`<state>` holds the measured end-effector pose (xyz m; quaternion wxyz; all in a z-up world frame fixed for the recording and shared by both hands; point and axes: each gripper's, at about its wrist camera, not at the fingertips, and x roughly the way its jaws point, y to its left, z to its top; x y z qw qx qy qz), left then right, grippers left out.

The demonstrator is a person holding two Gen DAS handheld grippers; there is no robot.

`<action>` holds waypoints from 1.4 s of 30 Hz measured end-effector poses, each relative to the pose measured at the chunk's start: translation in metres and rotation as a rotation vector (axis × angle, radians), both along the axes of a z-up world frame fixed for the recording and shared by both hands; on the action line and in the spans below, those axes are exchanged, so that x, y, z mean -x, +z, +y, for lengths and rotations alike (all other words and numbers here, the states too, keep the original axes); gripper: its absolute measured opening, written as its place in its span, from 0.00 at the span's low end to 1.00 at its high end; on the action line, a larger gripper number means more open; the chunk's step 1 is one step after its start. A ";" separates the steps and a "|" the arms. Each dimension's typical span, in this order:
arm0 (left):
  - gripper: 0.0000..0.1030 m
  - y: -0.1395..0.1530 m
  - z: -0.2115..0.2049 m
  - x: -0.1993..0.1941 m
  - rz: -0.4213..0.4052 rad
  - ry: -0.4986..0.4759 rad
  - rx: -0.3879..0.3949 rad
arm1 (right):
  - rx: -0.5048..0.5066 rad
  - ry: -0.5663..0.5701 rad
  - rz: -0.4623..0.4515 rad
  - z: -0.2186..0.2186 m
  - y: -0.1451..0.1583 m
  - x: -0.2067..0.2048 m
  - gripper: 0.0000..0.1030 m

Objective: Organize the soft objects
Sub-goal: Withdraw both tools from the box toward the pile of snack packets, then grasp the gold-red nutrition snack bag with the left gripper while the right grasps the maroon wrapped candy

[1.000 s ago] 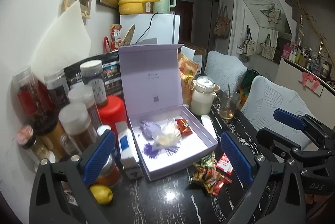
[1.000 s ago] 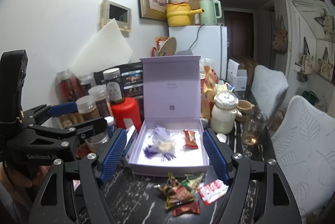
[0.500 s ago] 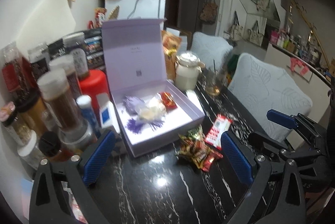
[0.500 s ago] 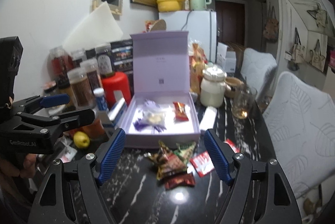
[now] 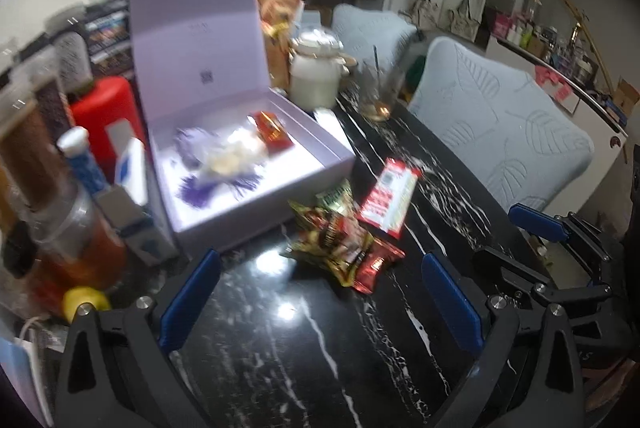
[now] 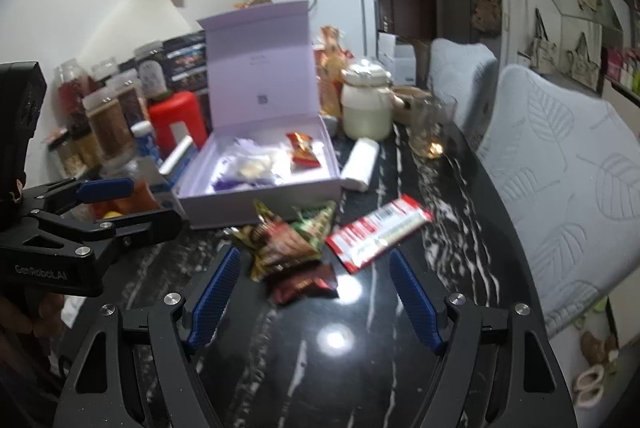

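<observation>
Both grippers have pulled back from the open lilac cardboard box (image 6: pixel 256 184), so the heap of crinkly red-and-gold snack packets (image 6: pixel 286 252) now sits mid-frame, right before my right gripper (image 6: pixel 314 298), jaws spread wide. Spice jars (image 5: pixel 28 148) and a red canister (image 5: pixel 106 116) crowd the left edge. My left gripper (image 5: pixel 320 302) hovers low over the black marble table (image 5: pixel 280 368), spread too.

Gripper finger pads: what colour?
Blue, ridged pads on black frames, both grippers. Clearest in the right wrist view.
</observation>
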<state>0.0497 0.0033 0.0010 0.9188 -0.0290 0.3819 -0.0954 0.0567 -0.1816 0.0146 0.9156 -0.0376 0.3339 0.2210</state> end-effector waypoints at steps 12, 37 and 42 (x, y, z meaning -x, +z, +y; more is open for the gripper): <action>0.99 -0.046 -0.019 -0.036 0.125 -0.032 0.029 | 0.003 -0.039 0.088 -0.026 -0.034 -0.021 0.76; 0.89 -0.102 -0.027 -0.102 0.266 -0.068 0.053 | -0.002 -0.050 0.224 -0.039 -0.070 -0.063 0.76; 0.70 -0.101 -0.020 -0.101 0.235 -0.059 0.096 | 0.001 -0.039 0.231 -0.036 -0.071 -0.063 0.76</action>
